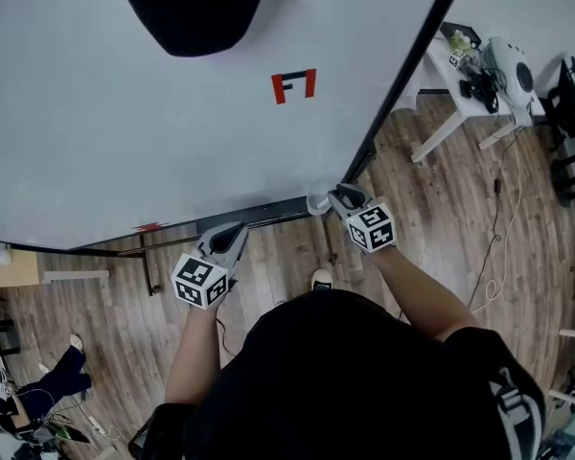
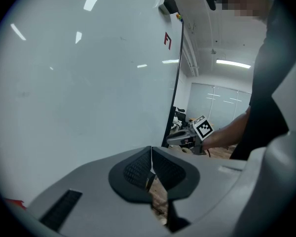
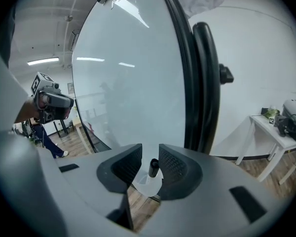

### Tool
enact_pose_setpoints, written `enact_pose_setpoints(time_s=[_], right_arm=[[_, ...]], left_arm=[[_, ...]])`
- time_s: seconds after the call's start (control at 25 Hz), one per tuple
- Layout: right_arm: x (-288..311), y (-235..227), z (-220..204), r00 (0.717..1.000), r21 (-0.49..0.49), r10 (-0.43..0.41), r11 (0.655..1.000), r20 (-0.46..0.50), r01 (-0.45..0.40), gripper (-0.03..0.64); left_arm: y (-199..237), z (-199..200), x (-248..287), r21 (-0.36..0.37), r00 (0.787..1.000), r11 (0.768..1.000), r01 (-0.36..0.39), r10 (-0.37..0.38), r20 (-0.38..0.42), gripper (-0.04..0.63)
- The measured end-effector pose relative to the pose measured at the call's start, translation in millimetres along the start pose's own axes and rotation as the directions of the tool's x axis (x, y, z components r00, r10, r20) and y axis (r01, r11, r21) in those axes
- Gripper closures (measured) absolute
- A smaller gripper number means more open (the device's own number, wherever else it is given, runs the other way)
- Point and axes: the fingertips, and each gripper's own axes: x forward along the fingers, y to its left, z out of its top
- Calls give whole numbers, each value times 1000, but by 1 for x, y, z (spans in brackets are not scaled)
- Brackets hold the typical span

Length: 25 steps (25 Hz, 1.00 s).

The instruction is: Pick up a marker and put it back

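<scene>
The marker (image 3: 153,167) stood in the white holder (image 3: 144,185) by the whiteboard (image 1: 125,113) edge, between the spread jaws of the right gripper (image 1: 337,196) - left gripper (image 2: 151,168) pressed together on nothing - it looked light, stiff and slick, so I'd pinch the upper barrel.

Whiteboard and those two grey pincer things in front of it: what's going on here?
A person stands at a large white whiteboard, holding a grey two-jaw gripper in each hand. The right gripper is at the board's lower corner, its jaws apart on either side of a dark-capped marker that stands upright in a small white holder; it is not clamped on the marker. The left gripper is off to the left in front of the board, shut and empty.
</scene>
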Motion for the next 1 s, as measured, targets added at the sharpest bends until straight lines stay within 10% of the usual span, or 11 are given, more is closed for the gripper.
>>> enact_pose_setpoints(time_s=[1.0], right_arm=[[-109,54,34,985,28,-110,994,133,107,573]], left_arm=[[-33,-2,-39,63,994,992,110,-112,21,581]])
